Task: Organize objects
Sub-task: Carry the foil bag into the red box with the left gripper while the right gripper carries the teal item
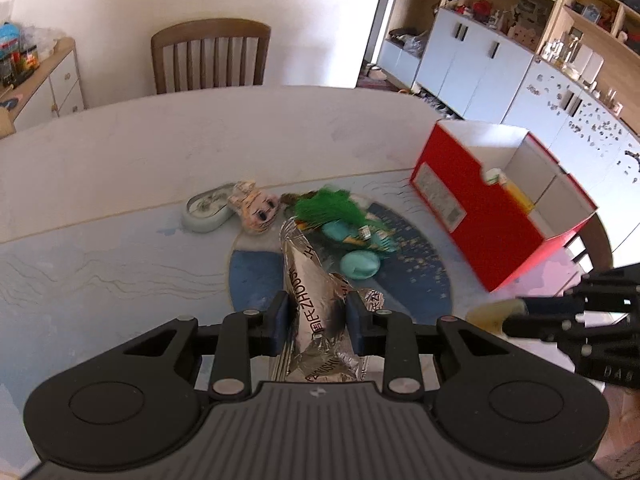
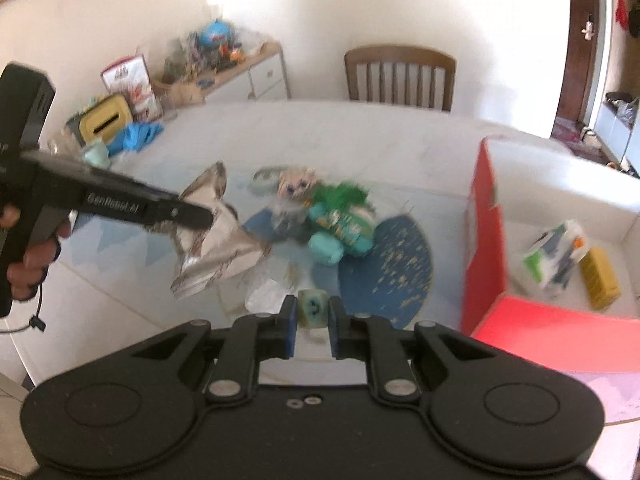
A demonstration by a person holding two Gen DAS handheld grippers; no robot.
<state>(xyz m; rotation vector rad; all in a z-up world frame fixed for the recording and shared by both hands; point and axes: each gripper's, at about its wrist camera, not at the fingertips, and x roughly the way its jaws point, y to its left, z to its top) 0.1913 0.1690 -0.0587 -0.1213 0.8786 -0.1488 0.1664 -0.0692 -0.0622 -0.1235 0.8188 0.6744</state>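
My left gripper [image 1: 318, 312] is shut on a crumpled silver foil snack bag [image 1: 308, 280], lifted off the table; the right wrist view shows that bag [image 2: 212, 248] hanging from the left gripper [image 2: 208, 216]. My right gripper [image 2: 313, 320] is shut on a small pale green cube-like item [image 2: 314, 305]; in the left wrist view it [image 1: 516, 312] comes in from the right with a blurred yellowish thing [image 1: 486, 314] at its tips. A toy pile lies on the blue round mat [image 1: 420, 276]: a doll head [image 1: 256, 208], a green-haired toy [image 1: 328, 208], teal pieces [image 1: 360, 264].
A red box [image 1: 472, 216] with a white inside stands open at the right, holding a green-white carton [image 2: 556, 256] and a yellow pack [image 2: 600, 280]. A grey tin [image 1: 206, 210] lies left of the doll head. A wooden chair [image 1: 210, 56] stands behind the table. Clutter [image 2: 106, 120] fills the far left corner.
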